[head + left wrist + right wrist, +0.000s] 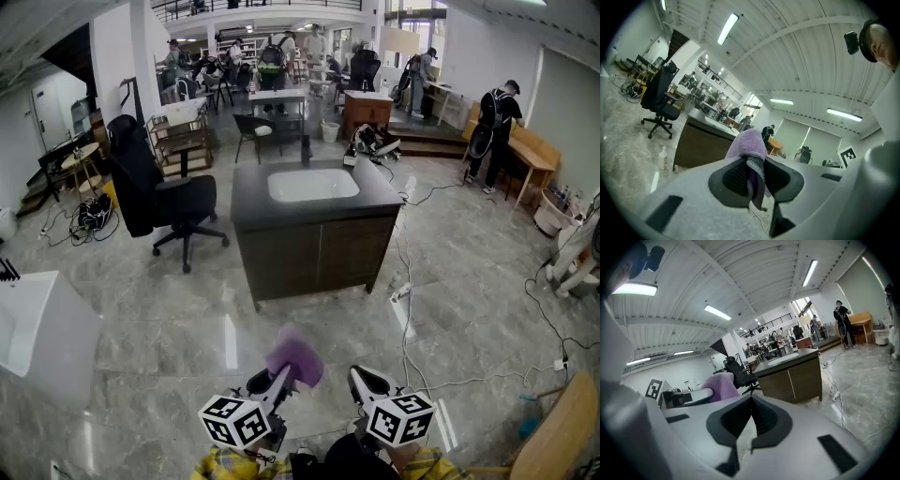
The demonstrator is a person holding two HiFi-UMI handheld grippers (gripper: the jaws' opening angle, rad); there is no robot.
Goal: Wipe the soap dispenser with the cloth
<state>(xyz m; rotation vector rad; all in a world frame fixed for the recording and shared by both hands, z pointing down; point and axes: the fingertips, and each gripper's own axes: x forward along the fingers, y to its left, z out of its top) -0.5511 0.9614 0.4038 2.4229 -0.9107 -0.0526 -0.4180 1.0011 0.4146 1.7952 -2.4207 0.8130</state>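
- The left gripper [752, 177] was clamped on the purple cloth [749, 143], and a soft fold bulged above its jaws. That hold wanted keeping firm, with the fold leading, so that fabric and not jaw met the bottle.
- The right gripper [751, 414], just beside it, was closed with nothing between its jaws. It would probably have to open to steady the bottle during wiping.
- A small pale pump bottle [662, 158], which I took for the soap dispenser, stood upright on the marble floor [469, 281], well apart from both grippers. It was near the left front corner of the dark sink cabinet [314, 248].
- The step in hand looked like the approach: close in and come down low.
- The cables [405, 309] right of the cabinet were best avoided.
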